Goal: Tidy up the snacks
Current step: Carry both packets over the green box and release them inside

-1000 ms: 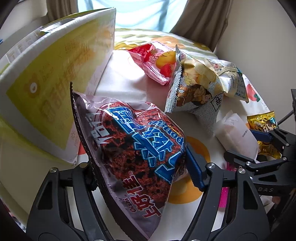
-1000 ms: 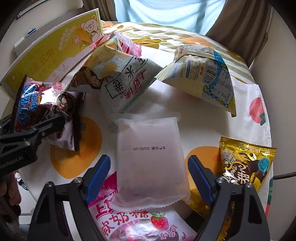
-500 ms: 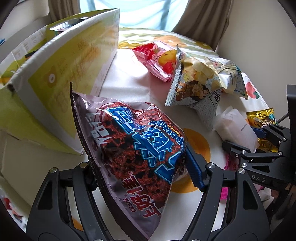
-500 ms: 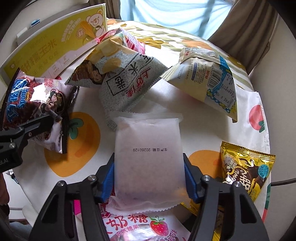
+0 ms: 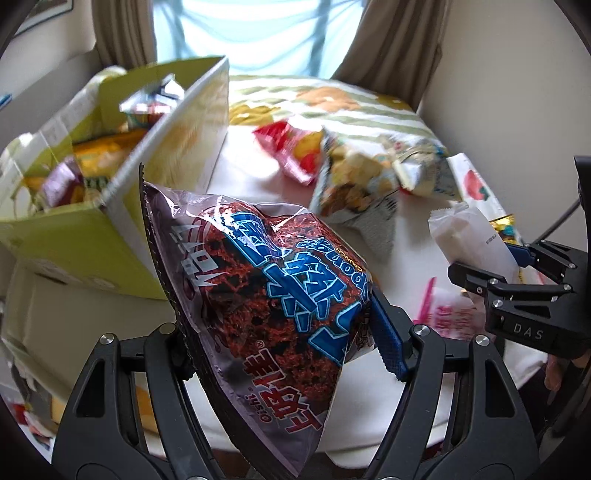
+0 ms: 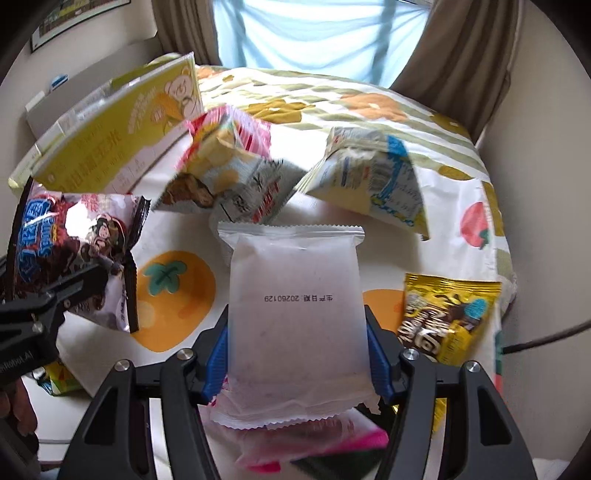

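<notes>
Looks like a home, living or dining corner. Round table [image 6: 491,206] under a fruit-print cloth with oranges and a tomato, pushed up near a window [image 6: 317,33] with sheer pale-blue drapes and brown side curtains [image 6: 461,55]. Plain cream walls, a framed picture [image 6: 74,22] hung top left. Table is strewn with retail snack packets [image 6: 369,181], plus a printed yellow carton [image 5: 92,221] holding more.
</notes>
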The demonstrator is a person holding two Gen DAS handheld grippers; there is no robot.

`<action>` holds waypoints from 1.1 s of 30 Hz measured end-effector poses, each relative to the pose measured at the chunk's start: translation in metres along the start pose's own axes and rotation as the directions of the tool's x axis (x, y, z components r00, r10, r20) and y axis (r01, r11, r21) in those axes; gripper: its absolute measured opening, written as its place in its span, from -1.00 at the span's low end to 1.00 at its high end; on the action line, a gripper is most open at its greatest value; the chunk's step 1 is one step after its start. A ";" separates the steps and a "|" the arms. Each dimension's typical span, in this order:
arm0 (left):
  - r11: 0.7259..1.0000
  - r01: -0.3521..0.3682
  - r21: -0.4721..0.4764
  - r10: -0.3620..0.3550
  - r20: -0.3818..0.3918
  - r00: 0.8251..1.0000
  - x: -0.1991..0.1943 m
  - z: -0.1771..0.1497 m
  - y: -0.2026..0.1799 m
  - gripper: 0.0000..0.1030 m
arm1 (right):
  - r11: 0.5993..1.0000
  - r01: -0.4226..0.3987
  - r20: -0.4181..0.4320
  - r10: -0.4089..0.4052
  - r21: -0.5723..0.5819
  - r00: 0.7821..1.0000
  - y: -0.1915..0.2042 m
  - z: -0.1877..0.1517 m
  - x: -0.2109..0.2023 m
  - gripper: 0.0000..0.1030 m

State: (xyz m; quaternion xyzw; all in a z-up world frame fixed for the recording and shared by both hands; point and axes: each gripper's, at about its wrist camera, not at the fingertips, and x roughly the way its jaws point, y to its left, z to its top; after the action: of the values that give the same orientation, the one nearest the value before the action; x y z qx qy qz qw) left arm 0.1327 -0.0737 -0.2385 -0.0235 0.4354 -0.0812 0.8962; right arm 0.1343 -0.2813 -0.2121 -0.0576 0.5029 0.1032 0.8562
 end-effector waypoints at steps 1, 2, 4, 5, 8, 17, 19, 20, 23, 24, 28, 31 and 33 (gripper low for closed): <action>1.000 -0.001 0.003 0.001 0.009 1.000 -0.006 0.002 -0.002 0.38 | 1.000 -0.001 0.003 0.001 0.013 1.000 0.000 0.000 -0.008 0.14; 1.000 -0.002 0.003 0.001 0.023 1.000 -0.015 0.005 -0.003 0.38 | 1.000 0.000 0.009 0.000 0.024 1.000 0.001 0.001 -0.016 0.14; 1.000 0.000 0.002 0.000 0.045 0.999 -0.031 0.010 -0.004 0.38 | 0.999 0.000 0.021 -0.001 0.037 1.000 0.003 0.002 -0.033 0.14; 1.000 -0.003 0.000 0.003 0.059 0.998 -0.041 0.014 -0.004 0.38 | 0.999 -0.002 0.027 0.001 0.043 1.000 0.004 0.004 -0.041 0.14; 1.000 -0.015 -0.004 0.015 0.094 0.995 -0.070 0.026 0.000 0.38 | 0.999 -0.009 0.055 0.007 0.047 0.998 0.006 0.009 -0.065 0.14; 0.997 -0.071 -0.025 0.075 0.168 0.983 -0.131 0.069 0.052 0.38 | 0.999 -0.037 0.154 0.038 -0.008 0.987 0.045 0.047 -0.120 0.14; 0.996 -0.083 -0.039 0.089 0.181 0.980 -0.137 0.079 0.072 0.38 | 0.999 -0.051 0.170 0.054 -0.019 0.984 0.058 0.057 -0.126 0.14; 0.995 -0.086 -0.045 0.093 0.185 0.978 -0.139 0.083 0.082 0.38 | 0.998 -0.059 0.177 0.063 -0.025 0.982 0.064 0.062 -0.127 0.14; 0.994 -0.095 -0.057 0.104 0.191 0.976 -0.142 0.098 0.114 0.38 | 0.996 -0.078 0.194 0.086 -0.050 0.977 0.091 0.080 -0.128 0.14; 0.994 -0.098 -0.057 0.107 0.185 0.977 -0.141 0.103 0.126 0.38 | 0.995 -0.085 0.196 0.095 -0.059 0.976 0.104 0.088 -0.127 0.14; 0.992 -0.115 -0.045 0.121 0.155 0.980 -0.130 0.123 0.171 0.38 | 0.991 -0.116 0.200 0.129 -0.073 0.971 0.143 0.116 -0.119 0.14; 0.993 -0.115 -0.031 0.118 0.124 0.985 -0.116 0.138 0.202 0.38 | 0.988 -0.140 0.191 0.151 -0.072 0.970 0.173 0.139 -0.103 0.14; 0.994 -0.108 -0.016 0.109 0.094 0.990 -0.102 0.151 0.222 0.38 | 0.987 -0.146 0.185 0.157 -0.072 0.970 0.190 0.150 -0.094 0.14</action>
State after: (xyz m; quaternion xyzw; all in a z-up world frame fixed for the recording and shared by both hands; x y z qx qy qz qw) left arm 0.2171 0.1582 -0.0910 -0.0082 0.3935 -0.0287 0.9188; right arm 0.1724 -0.0776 -0.0557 -0.0336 0.4185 0.1877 0.8880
